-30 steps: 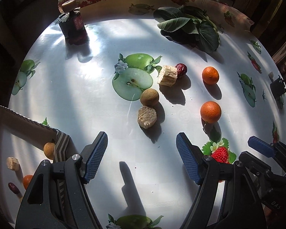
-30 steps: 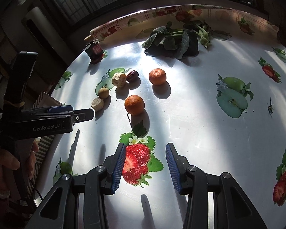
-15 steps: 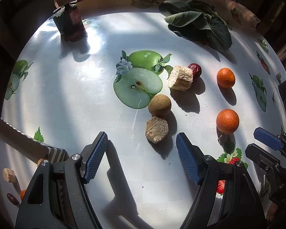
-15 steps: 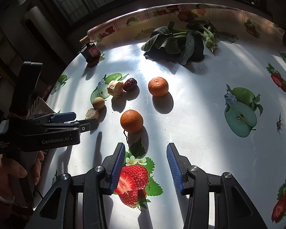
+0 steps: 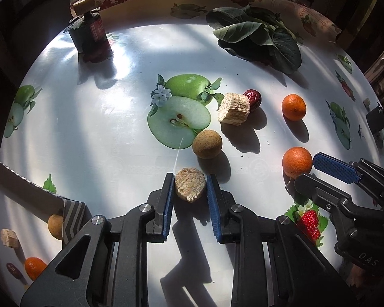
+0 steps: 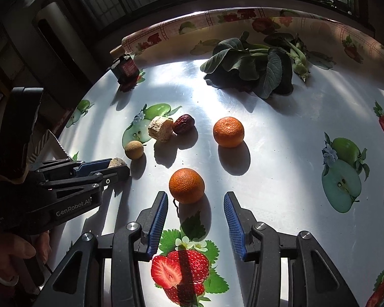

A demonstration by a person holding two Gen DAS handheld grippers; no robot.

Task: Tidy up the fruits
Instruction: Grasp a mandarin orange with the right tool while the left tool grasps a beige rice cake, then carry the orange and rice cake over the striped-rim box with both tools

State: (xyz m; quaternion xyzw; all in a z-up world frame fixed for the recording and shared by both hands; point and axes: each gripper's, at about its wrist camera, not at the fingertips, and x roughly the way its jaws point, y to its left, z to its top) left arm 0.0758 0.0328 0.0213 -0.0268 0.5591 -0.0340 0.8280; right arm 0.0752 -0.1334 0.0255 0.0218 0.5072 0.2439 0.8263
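The left gripper (image 5: 190, 188) closes its fingers on a pale chunk (image 5: 190, 187) on the counter (image 5: 102, 140), a brown round fruit (image 5: 207, 144) just beyond; the right gripper (image 6: 195, 221) stands released, nearest orange (image 6: 186, 185) just ahead.

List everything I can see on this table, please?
Oranges: 2, orange; near one, far one, mid-table.
Brown round fruit: 1, by printed apple.
Beige chunks: 2; one touching red date, one between left tongs.
Leafy greens: 1 bunch, far side.
Dark bottle: 1, far left.
Box: 1, striped edge, lower left, holding fruit.
Left tongs: closing on chunk.
Right tongs: open, near orange.
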